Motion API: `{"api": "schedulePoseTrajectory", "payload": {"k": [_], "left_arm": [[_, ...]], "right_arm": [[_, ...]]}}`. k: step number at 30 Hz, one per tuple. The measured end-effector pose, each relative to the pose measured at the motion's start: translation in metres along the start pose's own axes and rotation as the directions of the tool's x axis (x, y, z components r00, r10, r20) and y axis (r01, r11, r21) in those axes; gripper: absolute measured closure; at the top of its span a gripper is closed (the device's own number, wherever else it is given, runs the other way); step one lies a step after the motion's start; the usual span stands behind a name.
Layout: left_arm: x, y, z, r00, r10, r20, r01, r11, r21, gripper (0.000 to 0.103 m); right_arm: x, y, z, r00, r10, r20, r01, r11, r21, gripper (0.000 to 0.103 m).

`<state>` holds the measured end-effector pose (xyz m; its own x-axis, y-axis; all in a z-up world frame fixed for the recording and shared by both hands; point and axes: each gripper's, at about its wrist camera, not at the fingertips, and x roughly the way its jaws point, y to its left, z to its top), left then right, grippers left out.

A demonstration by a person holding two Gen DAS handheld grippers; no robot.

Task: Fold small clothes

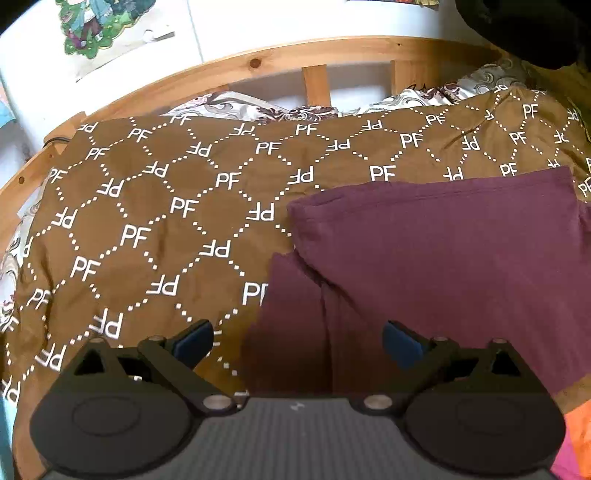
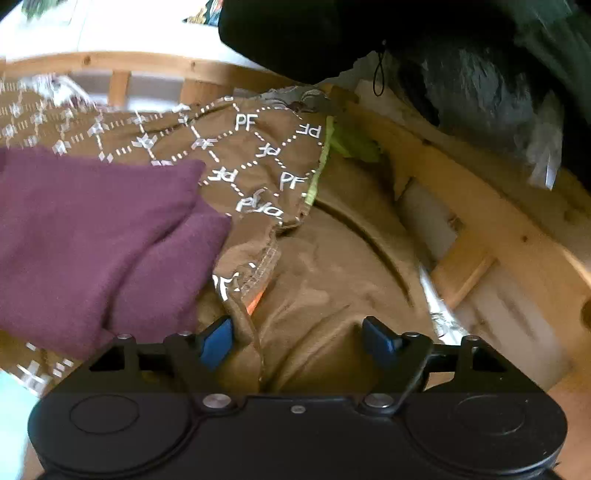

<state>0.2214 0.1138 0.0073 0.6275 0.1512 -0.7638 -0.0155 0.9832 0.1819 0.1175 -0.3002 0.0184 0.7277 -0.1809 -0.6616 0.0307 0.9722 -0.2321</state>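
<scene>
Maroon garment [image 1: 436,251] on patterned brown blanket [image 1: 147,206], wooden bedframe [image 1: 314,83] behind

So I'm at a bed with a pine frame [image 1: 258,61], slatted headboard, up against a white wall [image 1: 295,18]. Brown bedspread [image 1: 147,221] with a white "PF" diamond print covers it, a paisley sheet [image 1: 236,105] peeking out behind. There's a colourful cartoon poster [image 1: 96,26] on the wall, and plenty of daylight.
</scene>
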Motion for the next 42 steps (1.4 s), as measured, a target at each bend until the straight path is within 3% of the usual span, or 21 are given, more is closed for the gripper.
{"api": "schedulePoseTrajectory", "payload": {"k": [2,4,6,7,9,10,11,13,19,23,24,26,28,30,32,36,42], "left_arm": [[-0.002,0.003,-0.002,1.000,-0.002,0.000,0.002,1.000,-0.009,0.003],[-0.002,0.005,-0.004,1.000,-0.007,-0.005,0.007,1.000,-0.013,0.003],[-0.003,0.007,-0.006,1.000,-0.008,-0.003,0.008,1.000,-0.012,0.003],[-0.004,0.009,-0.008,1.000,-0.012,0.004,0.012,1.000,-0.014,0.003],[-0.006,0.012,-0.012,0.999,-0.033,0.018,0.034,0.999,-0.029,0.003],[-0.006,0.015,-0.013,0.999,-0.044,0.021,0.045,0.998,-0.040,0.003],[-0.006,0.017,-0.015,0.998,-0.053,0.021,0.054,0.997,-0.057,0.003],[-0.006,0.025,-0.018,0.997,-0.075,0.019,0.077,0.992,-0.103,0.003],[-0.004,0.036,-0.037,0.995,-0.096,-0.001,0.095,0.982,-0.163,0.003],[-0.010,0.038,-0.054,0.996,-0.089,0.005,0.089,0.983,-0.160,0.003],[-0.012,0.039,-0.058,0.996,-0.091,0.012,0.092,0.982,-0.166,0.003],[-0.018,0.042,-0.066,0.994,-0.103,0.021,0.105,0.978,-0.181,0.002],[-0.022,0.045,-0.074,0.990,-0.135,0.036,0.139,0.969,-0.205,0.001],[-0.025,0.046,-0.083,0.979,-0.195,0.060,0.203,0.956,-0.211,0.001],[-0.024,0.042,-0.087,0.975,-0.218,0.045,0.222,0.954,-0.202,0.001],[-0.017,0.032,-0.091,0.958,-0.286,0.014,0.283,0.939,-0.194,0.001],[-0.002,0.040,-0.090,0.939,-0.341,0.038,0.332,0.876,-0.350,0.001]], "right_arm": [[-0.001,-0.001,0.005,0.999,0.042,0.018,-0.043,0.998,0.039,0.034],[0.002,-0.005,0.016,0.990,0.132,0.043,-0.137,0.982,0.128,0.035],[0.008,-0.010,0.025,0.985,0.170,0.037,-0.174,0.964,0.202,0.035],[0.015,-0.011,0.029,0.984,0.178,0.031,-0.181,0.958,0.223,0.040],[0.028,-0.011,0.039,0.984,0.176,0.005,-0.172,0.951,0.256,0.069],[0.034,-0.012,0.043,0.986,0.167,-0.015,-0.157,0.951,0.267,0.091],[0.039,-0.013,0.046,0.988,0.148,-0.034,-0.133,0.954,0.270,0.102],[0.042,-0.016,0.052,0.997,0.069,-0.045,-0.056,0.970,0.236,0.102],[0.044,-0.045,0.052,0.996,-0.059,-0.067,0.071,0.977,0.203,0.103],[0.044,-0.064,0.035,0.995,-0.025,-0.097,0.048,0.968,0.245,0.103],[0.038,-0.061,0.034,0.997,-0.026,-0.078,0.043,0.974,0.222,0.102],[0.025,-0.048,0.036,0.999,-0.047,-0.027,0.051,0.984,0.168,0.086],[0.012,-0.031,0.043,0.997,-0.064,0.036,0.060,0.993,0.100,0.077],[0.002,-0.010,0.050,0.996,-0.040,0.082,0.037,0.999,0.036,0.061],[-0.004,0.010,0.056,0.994,0.001,0.112,-0.001,1.000,-0.007,0.039],[-0.013,0.056,0.061,0.980,0.101,0.170,-0.095,0.994,-0.045,0.022],[-0.015,0.127,0.054,0.941,0.276,0.197,-0.269,0.961,-0.061,0.005]]}}
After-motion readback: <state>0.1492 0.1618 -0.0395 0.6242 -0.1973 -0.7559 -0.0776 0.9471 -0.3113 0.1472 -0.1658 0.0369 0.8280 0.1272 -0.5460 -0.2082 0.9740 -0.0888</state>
